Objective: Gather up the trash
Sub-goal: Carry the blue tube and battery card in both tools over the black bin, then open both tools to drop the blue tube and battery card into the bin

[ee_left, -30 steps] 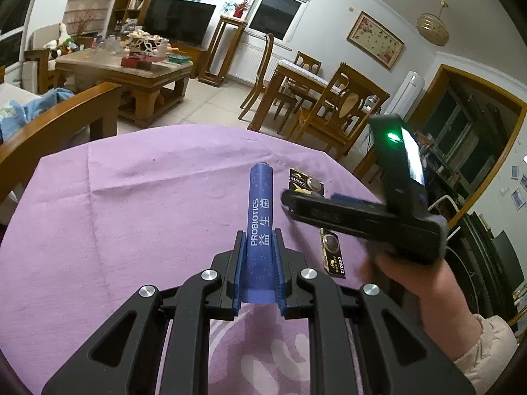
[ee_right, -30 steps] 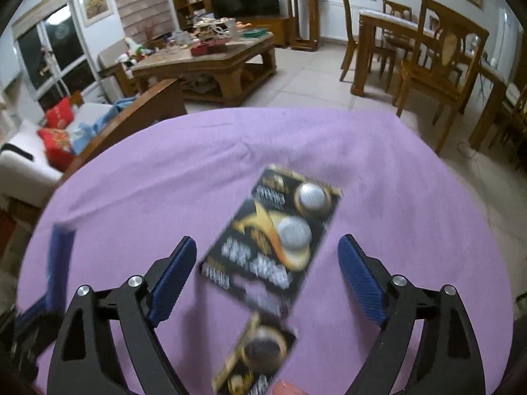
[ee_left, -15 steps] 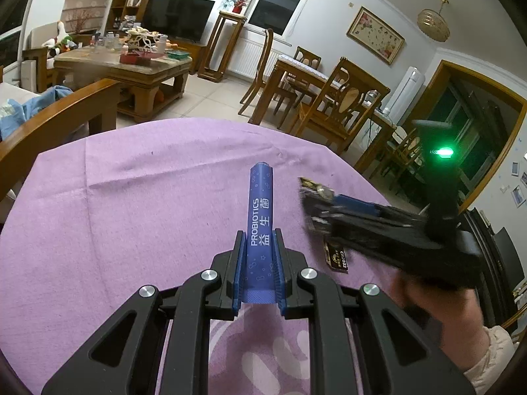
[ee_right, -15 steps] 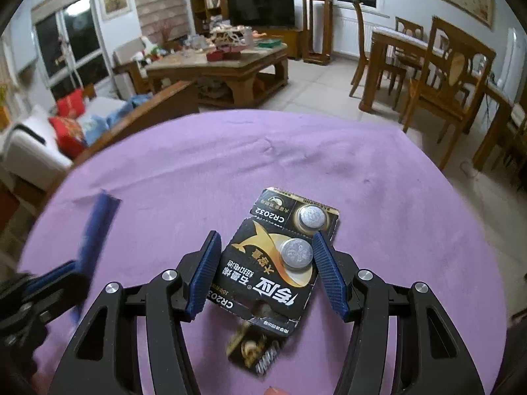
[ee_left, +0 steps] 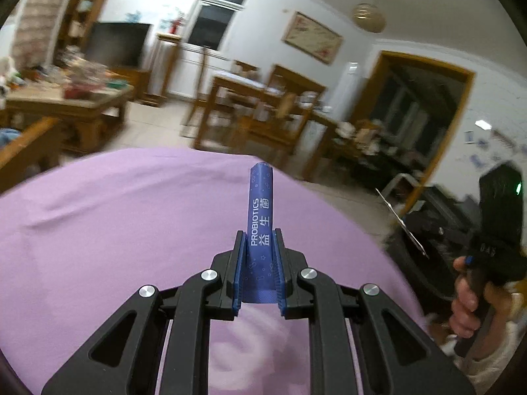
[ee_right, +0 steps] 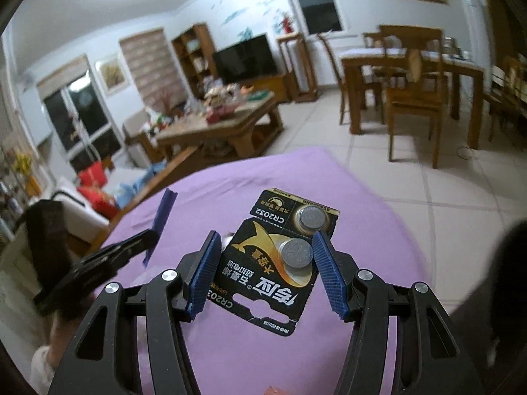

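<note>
My left gripper (ee_left: 260, 233) is shut on a blue PROBIOTICS sachet (ee_left: 261, 197), which sticks out forward above the purple tablecloth (ee_left: 115, 230). In the right wrist view my right gripper (ee_right: 266, 235) holds a black and gold CR2032 button-cell card (ee_right: 263, 273) between its blue pads, above the tablecloth (ee_right: 329, 345). The same card (ee_left: 400, 219) shows edge-on at the right of the left wrist view, beyond the table's edge, in front of the hand (ee_left: 464, 299) that bears the right gripper. The sachet (ee_right: 163, 217) also shows at the left of the right wrist view.
Past the round table's far edge lies tiled floor (ee_right: 411, 177). A wooden dining table and chairs (ee_right: 411, 75) stand at the right, a cluttered coffee table (ee_right: 224, 125) further back. A wooden chair back (ee_left: 26, 144) is at the left. A dark shape (ee_right: 494, 296) fills the right edge.
My right gripper closed on the battery card, lifted it off the cloth and swung it right, past the table's edge. The smaller card beneath it is out of view. My left gripper shifted slightly with the sachet.
</note>
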`<control>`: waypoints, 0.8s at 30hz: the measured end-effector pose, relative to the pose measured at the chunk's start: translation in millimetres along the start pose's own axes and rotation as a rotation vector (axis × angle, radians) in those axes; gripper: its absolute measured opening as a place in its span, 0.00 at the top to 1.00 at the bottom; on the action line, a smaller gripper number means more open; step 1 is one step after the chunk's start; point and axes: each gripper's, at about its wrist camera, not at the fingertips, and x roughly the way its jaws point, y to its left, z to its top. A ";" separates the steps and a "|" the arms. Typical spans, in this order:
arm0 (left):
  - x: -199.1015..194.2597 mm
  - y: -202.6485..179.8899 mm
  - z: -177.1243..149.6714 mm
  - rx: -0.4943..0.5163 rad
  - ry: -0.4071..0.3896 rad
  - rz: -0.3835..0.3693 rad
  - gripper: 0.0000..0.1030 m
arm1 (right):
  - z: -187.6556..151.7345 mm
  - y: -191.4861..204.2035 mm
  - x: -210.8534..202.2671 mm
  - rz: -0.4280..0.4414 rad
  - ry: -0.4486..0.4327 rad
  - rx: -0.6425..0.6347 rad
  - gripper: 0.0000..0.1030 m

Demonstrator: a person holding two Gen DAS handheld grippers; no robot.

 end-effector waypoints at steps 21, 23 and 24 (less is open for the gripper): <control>116.4 -270.6 -46.4 0.278 0.276 -0.436 0.85 | -94.3 -213.5 -207.5 -0.267 -0.221 0.293 0.44; 123.7 -276.2 -48.9 0.288 0.291 -0.439 0.85 | -100.8 -223.6 -208.0 -0.269 -0.223 0.311 0.44; 126.4 -279.1 -50.5 0.293 0.298 -0.440 0.84 | -103.0 -226.8 -208.2 -0.270 -0.223 0.317 0.44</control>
